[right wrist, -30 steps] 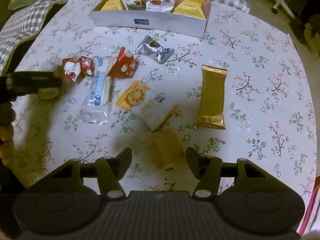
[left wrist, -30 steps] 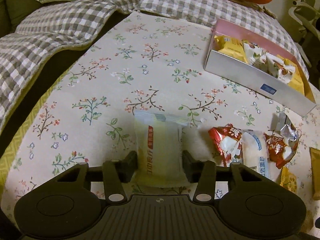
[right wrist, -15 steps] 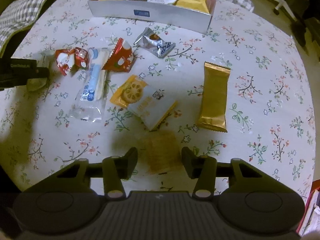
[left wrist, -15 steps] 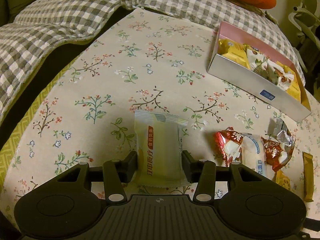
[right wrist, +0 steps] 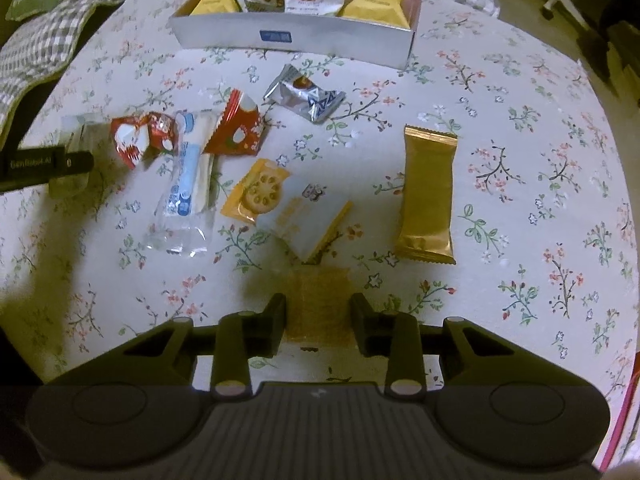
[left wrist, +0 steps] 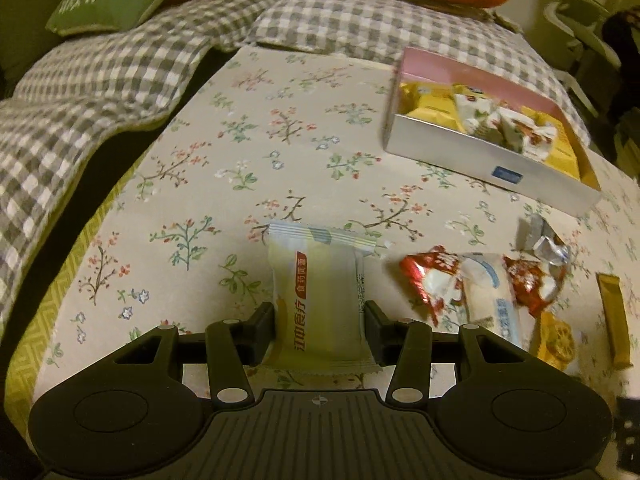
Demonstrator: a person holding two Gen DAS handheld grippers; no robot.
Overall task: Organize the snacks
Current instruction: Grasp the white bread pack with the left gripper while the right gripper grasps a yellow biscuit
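Flowered cloth covers the table (left wrist: 248, 148), with checked cushions (left wrist: 100, 80) along its far edge. At the left claw (left wrist: 320, 322) both fingers press the sides of a pale yellow packet (left wrist: 316, 300) with red print, which stands up between them; whether its bottom edge touches the cloth cannot be told. Just to its right lies a small heap of snacks: a red wrapper (left wrist: 432, 280), a white and blue packet (left wrist: 496, 304), and a second red wrapper (left wrist: 530, 284), with a silver packet (left wrist: 546, 240) behind them. Farther off stands a silver box (left wrist: 492, 168) with a pink inner wall, already holding yellow and white packets. At the right claw (right wrist: 319, 320) the fingers sit on either side of a see-through amber packet (right wrist: 318, 304) lying flat on the cloth; they are close to its edges, but whether they squeeze it cannot be told. Just beyond it lies a yellow and white biscuit packet (right wrist: 284, 204), then a long gold bar (right wrist: 428, 196) to the right, well apart from the others. The silver packet (right wrist: 308, 94) lies nearer the box (right wrist: 296, 36), at the far side.
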